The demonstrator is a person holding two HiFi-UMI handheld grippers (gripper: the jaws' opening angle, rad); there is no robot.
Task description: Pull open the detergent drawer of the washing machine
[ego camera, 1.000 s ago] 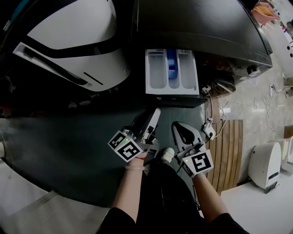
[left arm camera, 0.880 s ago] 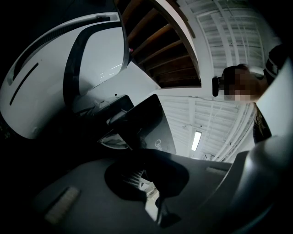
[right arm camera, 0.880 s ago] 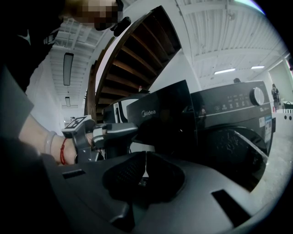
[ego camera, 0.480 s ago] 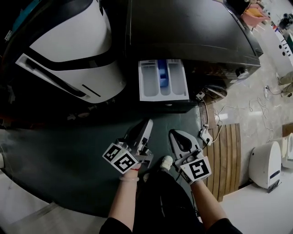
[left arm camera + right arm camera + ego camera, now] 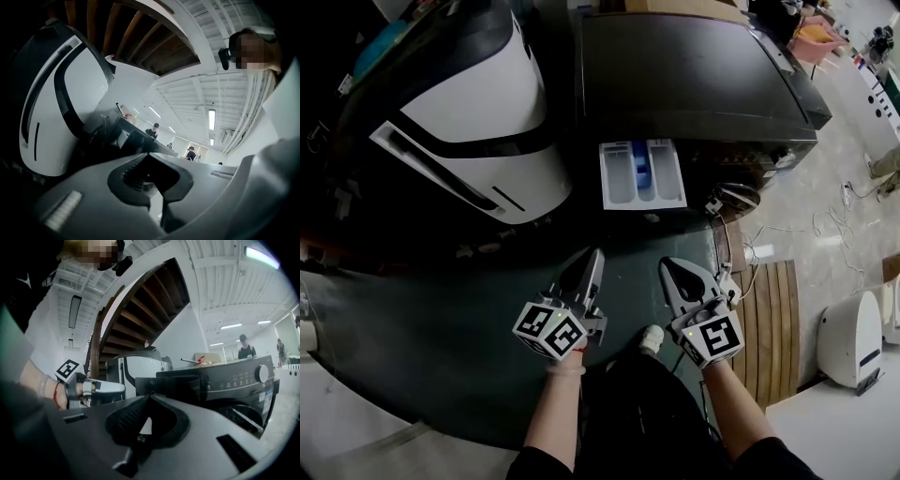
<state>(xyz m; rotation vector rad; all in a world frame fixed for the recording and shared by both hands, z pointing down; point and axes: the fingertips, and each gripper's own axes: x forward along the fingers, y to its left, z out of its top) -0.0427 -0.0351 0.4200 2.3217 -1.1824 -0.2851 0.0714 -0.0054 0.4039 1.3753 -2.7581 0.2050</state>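
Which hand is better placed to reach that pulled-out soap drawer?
Probably right, narrowly. The right claw sits straight in front of the drawer, facing it; the left claw sits off its left corner. Both are shut and empty.

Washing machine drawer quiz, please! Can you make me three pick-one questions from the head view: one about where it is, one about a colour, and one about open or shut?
1. Where is the detergent drawer?
A. on the floor
B. sticking out of the dark washing machine
C. in a claw

2. What colour is its middle insert?
A. red
B. blue
C. yellow

3. The left claw is:
A. shut and empty
B. holding the drawer
C. wide open

Answers:
1 B, it juts from the machine's front.
2 B, a blue piece sits between white compartments.
3 A, its jaws meet with nothing between.
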